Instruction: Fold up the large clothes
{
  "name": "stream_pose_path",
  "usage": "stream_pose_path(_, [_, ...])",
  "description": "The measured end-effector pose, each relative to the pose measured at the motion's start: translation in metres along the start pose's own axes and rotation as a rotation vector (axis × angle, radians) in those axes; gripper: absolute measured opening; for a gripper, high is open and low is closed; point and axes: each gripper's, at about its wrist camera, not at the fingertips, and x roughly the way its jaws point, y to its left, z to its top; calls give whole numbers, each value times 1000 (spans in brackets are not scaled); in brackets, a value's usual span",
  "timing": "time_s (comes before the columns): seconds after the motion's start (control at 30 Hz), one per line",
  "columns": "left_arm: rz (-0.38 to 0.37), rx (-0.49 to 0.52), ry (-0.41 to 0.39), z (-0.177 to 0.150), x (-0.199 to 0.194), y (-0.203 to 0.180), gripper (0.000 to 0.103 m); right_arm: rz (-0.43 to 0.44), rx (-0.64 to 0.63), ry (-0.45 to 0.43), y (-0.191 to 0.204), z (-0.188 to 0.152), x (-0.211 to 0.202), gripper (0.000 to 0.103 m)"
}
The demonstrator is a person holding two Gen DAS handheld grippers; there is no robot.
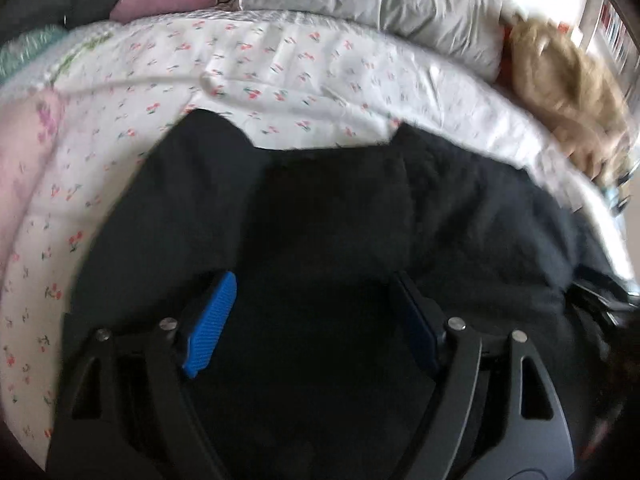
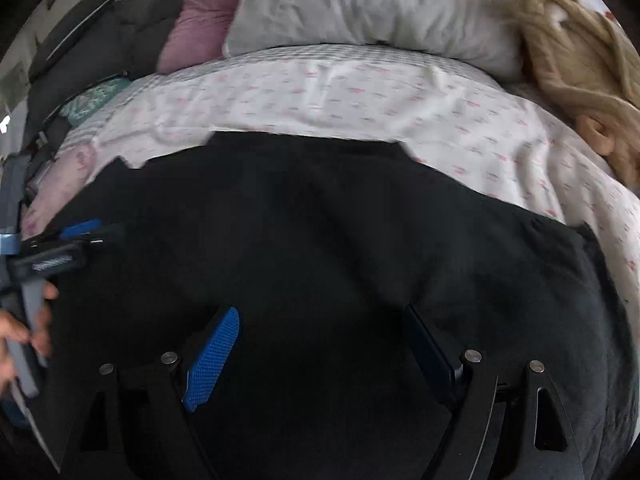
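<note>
A large black garment (image 1: 340,208) lies spread on a bed with a white floral sheet (image 1: 280,76); it also fills the right wrist view (image 2: 320,240). My left gripper (image 1: 316,292) is open, its blue pads wide apart just above the black cloth, holding nothing. My right gripper (image 2: 320,320) is open too, over the garment's near part. The left gripper also shows at the left edge of the right wrist view (image 2: 80,236), held by a hand, over the garment's left side.
A grey pillow (image 2: 360,4) and a pink pillow (image 2: 200,12) lie at the head of the bed. A tan knitted garment (image 2: 580,72) lies at the far right. Dark bags (image 2: 92,40) and a teal cloth (image 2: 96,100) sit at the far left.
</note>
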Motion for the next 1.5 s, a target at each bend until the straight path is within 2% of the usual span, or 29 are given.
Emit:
stream_pose_path(0.03, [20, -6, 1, -1, -6, 11, 79, -30, 46, 4, -24, -3, -4, 85])
stream_pose_path(0.1, [113, 3, 22, -5, -15, 28, 79, -103, 170, 11, -85, -20, -17, 85])
stream_pose_path(0.17, [151, 8, 31, -10, -27, 38, 80, -142, 244, 14, -117, -33, -33, 83])
stream_pose_path(0.2, [197, 5, 37, -12, -32, 41, 86, -161, 263, 12, -126, -37, -42, 83])
stream_pose_path(0.23, [232, -6, 55, -14, -37, 44, 88, -222, 268, 21, -130, -40, -52, 84])
stream_pose_path(0.27, [232, -20, 65, -16, -41, 47, 88, -296, 269, 41, -130, -43, -61, 84])
stream_pose_path(0.3, [224, -46, 73, -20, -50, 50, 88, -316, 277, 54, -129, -45, -70, 84])
stream_pose_path(0.33, [221, -71, 79, -24, -57, 54, 88, -299, 290, 53, -128, -48, -77, 84])
stream_pose_path(0.43, [192, -170, 115, -36, -82, 60, 88, -171, 351, 0, -118, -54, -113, 85])
stream_pose_path(0.47, [157, -218, 124, -42, -95, 62, 89, -152, 357, -8, -114, -50, -119, 85])
stream_pose_path(0.57, [75, -296, 130, -50, -121, 62, 98, -82, 364, -34, -89, -50, -150, 85])
stream_pose_path(0.6, [50, -311, 114, -56, -134, 61, 102, -64, 361, -38, -78, -51, -157, 86])
stream_pose_path(0.67, [22, -314, 73, -65, -155, 58, 102, -24, 348, -37, -61, -54, -163, 87])
stream_pose_path(0.83, [9, -337, 35, -97, -179, 66, 102, 57, 265, -63, -8, -79, -175, 88])
stream_pose_path(0.9, [11, -376, 9, -118, -177, 75, 102, 47, 224, -54, 6, -89, -169, 88])
stream_pose_path(0.93, [13, -407, 9, -129, -174, 79, 102, 22, 177, 6, 17, -94, -161, 88])
stream_pose_path(0.97, [-2, -431, 24, -136, -171, 82, 102, 21, 138, 35, 24, -97, -156, 88])
stream_pose_path(1.03, [-73, -474, 66, -148, -160, 88, 102, 15, 88, 36, 35, -102, -151, 88])
stream_pose_path(1.07, [-81, -486, 86, -152, -155, 89, 102, -4, 71, 44, 41, -104, -147, 88])
stream_pose_path(1.17, [-46, -478, 119, -157, -147, 89, 102, -16, 42, 59, 52, -106, -140, 88])
stream_pose_path(1.37, [-152, -609, 194, -173, -130, 95, 102, -33, 26, 84, 66, -107, -125, 88])
stream_pose_path(1.5, [-155, -615, 161, -174, -131, 91, 102, -78, -30, 100, 76, -106, -115, 88])
